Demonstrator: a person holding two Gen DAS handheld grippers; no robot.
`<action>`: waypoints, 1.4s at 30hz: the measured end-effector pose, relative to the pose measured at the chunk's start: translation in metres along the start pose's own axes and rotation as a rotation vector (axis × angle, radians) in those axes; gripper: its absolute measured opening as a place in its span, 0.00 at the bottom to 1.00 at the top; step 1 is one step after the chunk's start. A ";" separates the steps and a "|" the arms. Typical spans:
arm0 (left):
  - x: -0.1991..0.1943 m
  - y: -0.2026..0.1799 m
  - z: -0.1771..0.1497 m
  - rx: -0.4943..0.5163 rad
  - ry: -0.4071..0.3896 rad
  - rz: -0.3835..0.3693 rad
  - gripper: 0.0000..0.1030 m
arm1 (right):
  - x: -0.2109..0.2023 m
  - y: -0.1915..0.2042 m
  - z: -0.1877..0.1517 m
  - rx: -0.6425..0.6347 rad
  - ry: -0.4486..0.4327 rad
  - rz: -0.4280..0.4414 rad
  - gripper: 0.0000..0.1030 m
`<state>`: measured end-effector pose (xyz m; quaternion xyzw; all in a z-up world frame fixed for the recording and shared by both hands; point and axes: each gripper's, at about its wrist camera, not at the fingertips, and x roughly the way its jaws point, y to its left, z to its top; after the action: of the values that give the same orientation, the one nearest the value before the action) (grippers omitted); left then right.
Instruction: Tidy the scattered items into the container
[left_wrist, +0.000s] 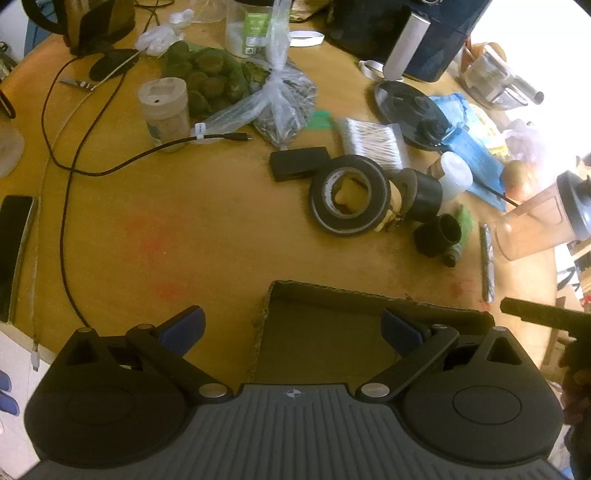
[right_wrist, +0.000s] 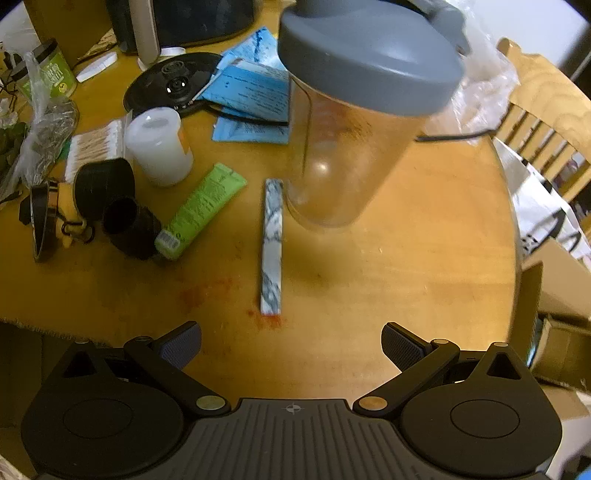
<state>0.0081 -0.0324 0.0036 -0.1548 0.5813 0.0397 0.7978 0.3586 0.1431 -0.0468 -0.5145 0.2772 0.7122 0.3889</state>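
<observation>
An open cardboard box (left_wrist: 332, 295) sits on the wooden table right under my left gripper (left_wrist: 291, 328), whose jaws stand wide apart with nothing between them. Beyond the box lie a black tape roll (left_wrist: 349, 194), a small black case (left_wrist: 297, 162), a pack of cotton swabs (left_wrist: 373, 142) and a black pipe elbow (left_wrist: 437, 236). My right gripper (right_wrist: 291, 343) is also open and empty, hovering just short of a marbled stick (right_wrist: 272, 247). A green tube (right_wrist: 201, 210) and a white bottle (right_wrist: 159, 146) lie to its left. The box's frayed rim (right_wrist: 44, 329) shows at the lower left.
A tall clear shaker with a grey lid (right_wrist: 351, 129) stands right beside the stick. A black cable (left_wrist: 147, 151), a phone (left_wrist: 13, 251), plastic bags (left_wrist: 284, 107), blue packets (right_wrist: 255, 96) and a black disc lid (right_wrist: 173, 86) crowd the far side. A chair (right_wrist: 535, 122) stands past the table's right edge.
</observation>
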 end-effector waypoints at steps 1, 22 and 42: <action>0.000 0.001 0.000 -0.008 -0.001 0.003 1.00 | 0.003 0.001 0.002 -0.004 -0.004 -0.004 1.00; -0.008 0.022 -0.017 -0.126 -0.008 0.042 1.00 | 0.055 -0.002 0.016 0.041 -0.062 0.044 0.54; -0.003 0.015 -0.016 -0.111 -0.009 0.011 1.00 | 0.031 -0.010 -0.030 0.125 -0.038 0.099 0.16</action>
<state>-0.0112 -0.0226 -0.0005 -0.1954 0.5753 0.0770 0.7905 0.3773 0.1326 -0.0852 -0.4612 0.3389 0.7215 0.3898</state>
